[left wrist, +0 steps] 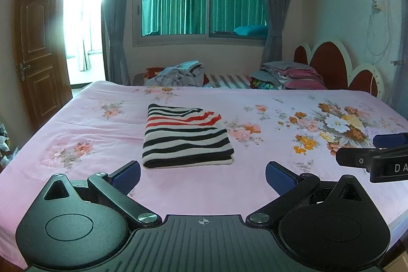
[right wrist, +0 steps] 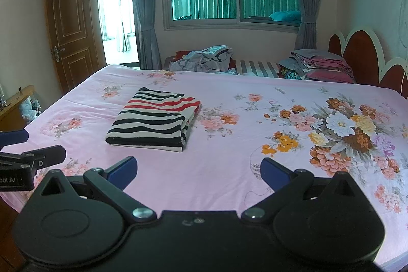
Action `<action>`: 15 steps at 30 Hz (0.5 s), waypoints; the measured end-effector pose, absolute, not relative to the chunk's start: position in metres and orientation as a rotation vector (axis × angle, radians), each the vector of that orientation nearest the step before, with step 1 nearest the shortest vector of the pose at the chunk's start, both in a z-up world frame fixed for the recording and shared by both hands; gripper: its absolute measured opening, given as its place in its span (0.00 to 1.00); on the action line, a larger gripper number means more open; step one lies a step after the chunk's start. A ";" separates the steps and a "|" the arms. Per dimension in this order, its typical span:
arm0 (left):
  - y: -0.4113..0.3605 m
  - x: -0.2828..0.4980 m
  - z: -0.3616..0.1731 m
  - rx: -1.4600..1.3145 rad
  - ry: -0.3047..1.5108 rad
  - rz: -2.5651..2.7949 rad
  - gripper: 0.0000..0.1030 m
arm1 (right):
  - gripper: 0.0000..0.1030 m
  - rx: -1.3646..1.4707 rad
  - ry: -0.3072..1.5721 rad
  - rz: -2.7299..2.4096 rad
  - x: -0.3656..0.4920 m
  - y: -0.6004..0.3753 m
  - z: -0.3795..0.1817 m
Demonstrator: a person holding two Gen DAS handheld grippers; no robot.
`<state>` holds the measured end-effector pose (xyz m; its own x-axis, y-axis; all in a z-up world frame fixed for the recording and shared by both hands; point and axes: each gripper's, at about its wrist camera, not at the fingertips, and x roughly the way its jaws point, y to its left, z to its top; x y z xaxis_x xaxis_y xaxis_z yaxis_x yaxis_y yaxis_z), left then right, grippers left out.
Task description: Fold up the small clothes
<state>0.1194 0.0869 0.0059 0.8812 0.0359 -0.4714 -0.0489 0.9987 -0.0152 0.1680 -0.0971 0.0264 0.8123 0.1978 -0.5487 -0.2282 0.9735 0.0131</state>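
A striped garment [left wrist: 186, 137] in black, white and red lies folded into a neat rectangle on the pink flowered bed sheet [left wrist: 89, 124]. My left gripper [left wrist: 202, 176] is open just in front of it, above the sheet, with nothing between its blue pads. In the right wrist view the same folded garment [right wrist: 155, 119] lies ahead and to the left of my right gripper [right wrist: 199, 172], which is open and holds nothing. Each gripper shows at the edge of the other's view: the right gripper [left wrist: 377, 147] at the right, the left gripper [right wrist: 25, 147] at the left.
A heap of loose grey clothes [left wrist: 178, 74] and a stack of folded pink and grey items [left wrist: 290, 75] lie beyond the bed's far edge, under the window. A red headboard [left wrist: 329, 65] stands at right. A brown door [left wrist: 38, 55] stands open at left.
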 end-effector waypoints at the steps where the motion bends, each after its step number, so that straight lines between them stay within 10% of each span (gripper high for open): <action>1: 0.087 0.120 0.006 -0.026 0.489 0.045 1.00 | 1.00 -0.055 0.580 0.228 0.168 -0.097 0.027; 15: 0.087 0.120 0.006 -0.032 0.486 0.057 1.00 | 1.00 -0.052 0.580 0.231 0.169 -0.097 0.026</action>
